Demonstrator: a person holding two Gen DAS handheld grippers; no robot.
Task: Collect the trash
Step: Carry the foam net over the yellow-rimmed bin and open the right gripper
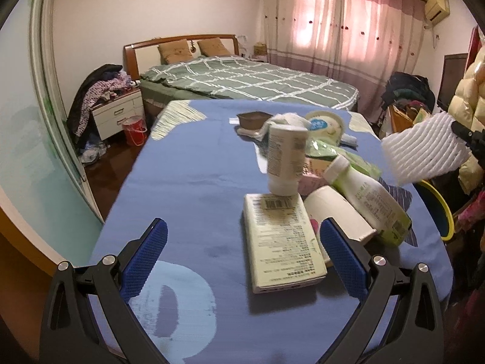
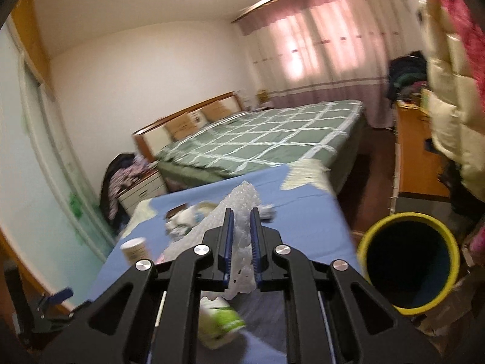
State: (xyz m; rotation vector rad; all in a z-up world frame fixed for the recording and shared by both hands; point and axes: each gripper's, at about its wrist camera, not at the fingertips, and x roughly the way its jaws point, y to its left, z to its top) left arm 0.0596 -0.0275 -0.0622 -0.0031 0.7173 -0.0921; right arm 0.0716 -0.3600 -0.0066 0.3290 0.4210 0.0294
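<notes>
Right gripper (image 2: 241,230) fingers clamped on white foam sheet (image 2: 239,209), left gripper (image 1: 242,239) fingers wide, yellow-rimmed bin (image 2: 409,261) beside table (image 2: 303,212).

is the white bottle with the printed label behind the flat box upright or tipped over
Upright, but cap down: the white bottle stands on its cap at the far end of the flat box.
</notes>
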